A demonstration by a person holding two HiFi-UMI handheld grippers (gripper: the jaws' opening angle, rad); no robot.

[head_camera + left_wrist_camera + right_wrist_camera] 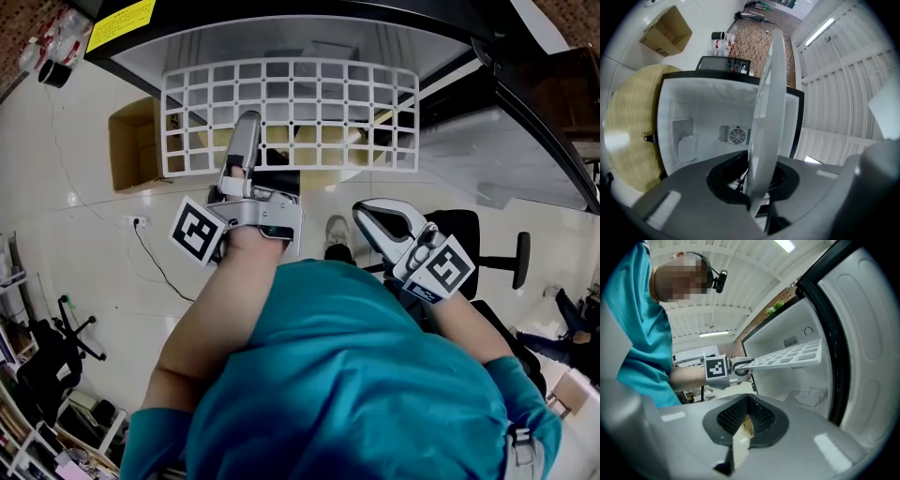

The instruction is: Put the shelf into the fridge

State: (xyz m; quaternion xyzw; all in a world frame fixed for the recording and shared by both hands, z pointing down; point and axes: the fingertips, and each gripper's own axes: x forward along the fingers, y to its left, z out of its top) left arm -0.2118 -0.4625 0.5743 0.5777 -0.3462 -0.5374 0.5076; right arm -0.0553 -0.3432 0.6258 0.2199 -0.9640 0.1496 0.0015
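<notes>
The left gripper (247, 141) reaches out toward 12 o'clock in the head view, its jaws clamped on the near edge of the white grid shelf (309, 94), which stands edge-on between them in the left gripper view. Its marker cube (197, 230) sits at 8 o'clock of the gripper body. The bare left forearm (216, 319) runs back toward 6 o'clock into a teal sleeve. The right gripper (364, 212) is drawn back near the chest and points toward 10 o'clock, jaws together with nothing between them. Its marker cube (445, 267) is at 4 o'clock.
</notes>
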